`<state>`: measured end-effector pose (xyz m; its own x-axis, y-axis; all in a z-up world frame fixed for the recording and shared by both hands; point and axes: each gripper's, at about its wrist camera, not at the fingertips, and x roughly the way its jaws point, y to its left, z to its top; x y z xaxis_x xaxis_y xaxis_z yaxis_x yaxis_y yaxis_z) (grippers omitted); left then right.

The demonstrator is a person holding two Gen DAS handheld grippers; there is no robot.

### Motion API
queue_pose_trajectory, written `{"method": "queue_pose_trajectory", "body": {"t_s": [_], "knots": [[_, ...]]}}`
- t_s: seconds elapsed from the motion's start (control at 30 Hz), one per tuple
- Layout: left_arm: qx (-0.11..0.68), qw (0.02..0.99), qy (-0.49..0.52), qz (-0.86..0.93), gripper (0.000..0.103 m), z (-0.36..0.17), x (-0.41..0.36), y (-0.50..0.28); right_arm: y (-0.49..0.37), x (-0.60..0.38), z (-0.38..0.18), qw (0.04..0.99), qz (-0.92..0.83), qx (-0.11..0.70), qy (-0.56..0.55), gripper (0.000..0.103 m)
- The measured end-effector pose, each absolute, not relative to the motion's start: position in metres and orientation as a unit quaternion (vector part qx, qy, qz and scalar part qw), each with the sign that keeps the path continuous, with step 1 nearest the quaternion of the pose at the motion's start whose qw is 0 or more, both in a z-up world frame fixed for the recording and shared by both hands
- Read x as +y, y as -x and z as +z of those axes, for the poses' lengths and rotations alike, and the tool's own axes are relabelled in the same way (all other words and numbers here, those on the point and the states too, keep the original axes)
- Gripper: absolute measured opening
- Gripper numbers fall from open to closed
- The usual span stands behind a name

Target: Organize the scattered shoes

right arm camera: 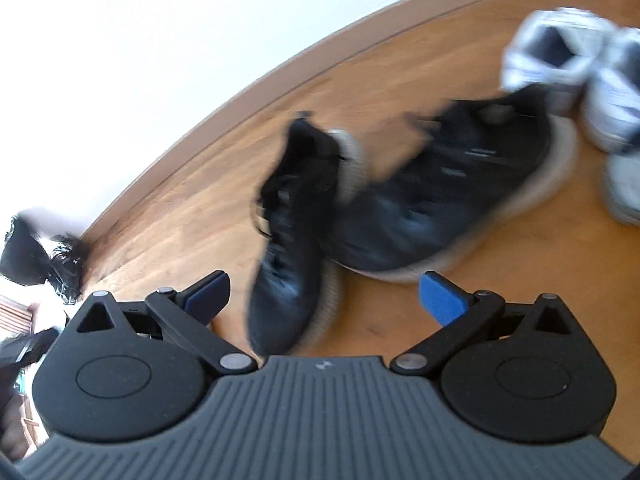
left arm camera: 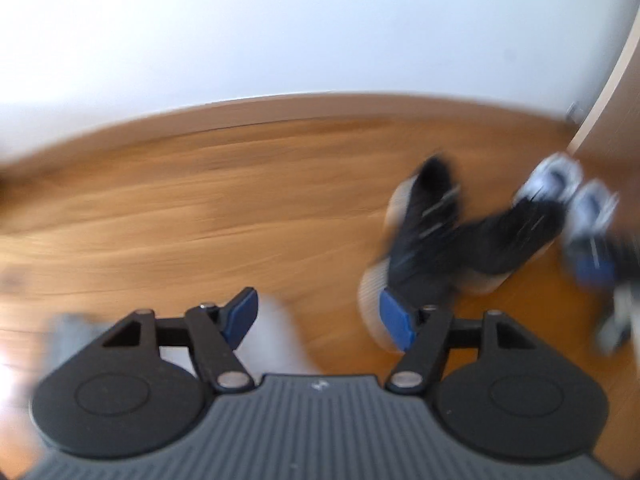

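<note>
Both frames are pretty blurry. The left tool (left arm camera: 322, 320) is spread wide with nothing in it, and so is the right tool (right arm camera: 324, 300). Two black sneakers (right arm camera: 440, 184) sit touching in a V on the wood floor (left arm camera: 200, 208), grey-white sneakers (right arm camera: 560, 52) just beside them near the wall.

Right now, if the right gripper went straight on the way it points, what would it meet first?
Probably the nearer black shoe, which lies between the open fingers of the right gripper, toe toward the camera. Blur makes depth uncertain.
</note>
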<state>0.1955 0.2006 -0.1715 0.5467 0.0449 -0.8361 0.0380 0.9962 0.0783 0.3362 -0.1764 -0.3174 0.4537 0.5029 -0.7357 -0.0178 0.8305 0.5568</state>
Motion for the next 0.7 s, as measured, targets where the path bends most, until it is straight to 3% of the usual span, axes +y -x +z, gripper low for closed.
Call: {"method": "queue_pose_trajectory", "body": {"t_s": [0.1, 0.27, 0.43, 0.47, 0.53, 0.7], "knots": [[0.472, 0.878, -0.017, 0.079, 0.081, -0.141, 0.265, -0.146, -0.366, -0.114, -0.336, 0.828, 0.157, 0.511, -0.169, 0.103], [0.466, 0.854, 0.179, 0.145, 0.082, -0.141, 0.346, -0.086, -0.4, -0.078, -0.364, 0.836, 0.089, 0.523, -0.143, 0.103], [0.479, 0.849, 0.196, 0.109, 0.082, -0.135, 0.349, -0.066, -0.44, -0.066, -0.385, 0.824, 0.016, 0.544, -0.155, 0.101], [0.478, 0.851, 0.193, 0.1, 0.082, -0.141, 0.342, -0.073, -0.445, -0.062, -0.387, 0.826, 0.013, 0.545, -0.141, 0.094], [0.466, 0.864, 0.179, 0.068, 0.082, -0.137, 0.334, -0.073, -0.45, -0.044, -0.394, 0.831, 0.006, 0.551, -0.074, 0.066], [0.453, 0.873, 0.177, 0.045, 0.082, -0.131, 0.333, -0.077, -0.423, -0.021, -0.391, 0.833, 0.09, 0.545, -0.007, 0.049]]}}
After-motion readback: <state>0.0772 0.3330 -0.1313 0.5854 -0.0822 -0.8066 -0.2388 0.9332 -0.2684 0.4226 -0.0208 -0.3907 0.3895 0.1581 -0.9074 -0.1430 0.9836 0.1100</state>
